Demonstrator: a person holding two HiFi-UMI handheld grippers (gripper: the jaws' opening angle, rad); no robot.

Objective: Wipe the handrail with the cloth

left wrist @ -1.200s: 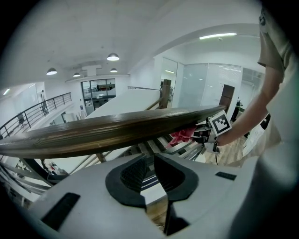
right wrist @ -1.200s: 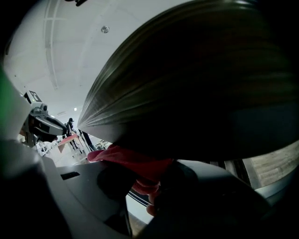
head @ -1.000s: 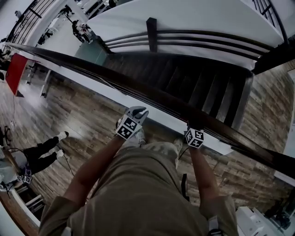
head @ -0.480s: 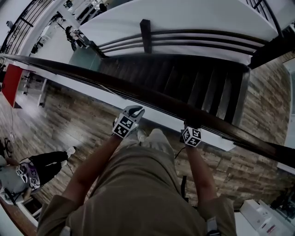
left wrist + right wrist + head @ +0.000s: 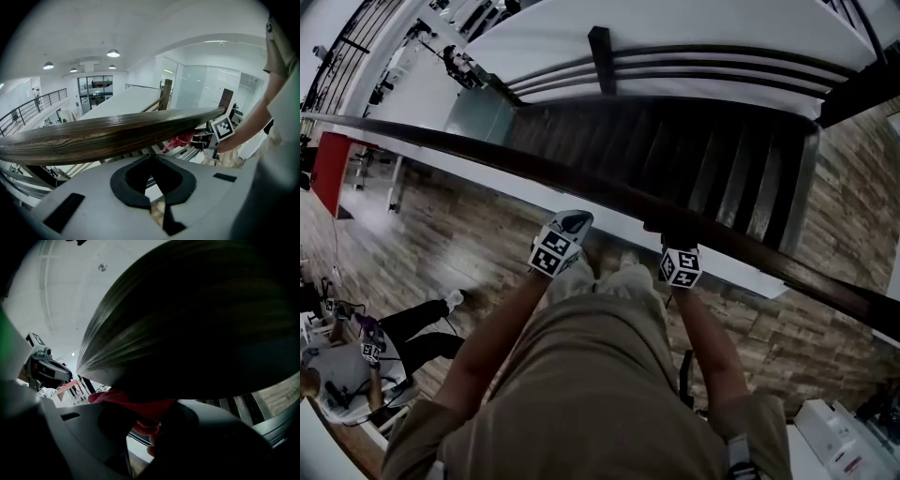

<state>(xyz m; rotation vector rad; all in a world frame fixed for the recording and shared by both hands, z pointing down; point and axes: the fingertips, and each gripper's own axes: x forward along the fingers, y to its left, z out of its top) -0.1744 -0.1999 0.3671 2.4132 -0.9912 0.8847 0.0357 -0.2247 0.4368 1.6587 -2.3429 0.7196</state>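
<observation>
The dark wooden handrail (image 5: 534,173) runs diagonally across the head view. My right gripper (image 5: 675,236) reaches under it, shut on a red cloth (image 5: 126,401) that presses against the rail's underside (image 5: 197,324). In the left gripper view the cloth (image 5: 180,139) hangs below the handrail (image 5: 117,133), beside the right gripper (image 5: 208,140). My left gripper (image 5: 572,223) sits just short of the rail, to the left of the right one. Its jaws have just been closing; the left gripper (image 5: 152,158) is shut with nothing between its tips.
Beyond the rail a dark staircase (image 5: 722,169) drops away. Far below lie a wood-plank floor (image 5: 469,244), a red cabinet (image 5: 328,159) and a seated person (image 5: 403,337). A white machine (image 5: 834,436) stands at the bottom right.
Both grippers have shifted leftward along the handrail, the right one taking the red cloth with it. The person below has moved about.
</observation>
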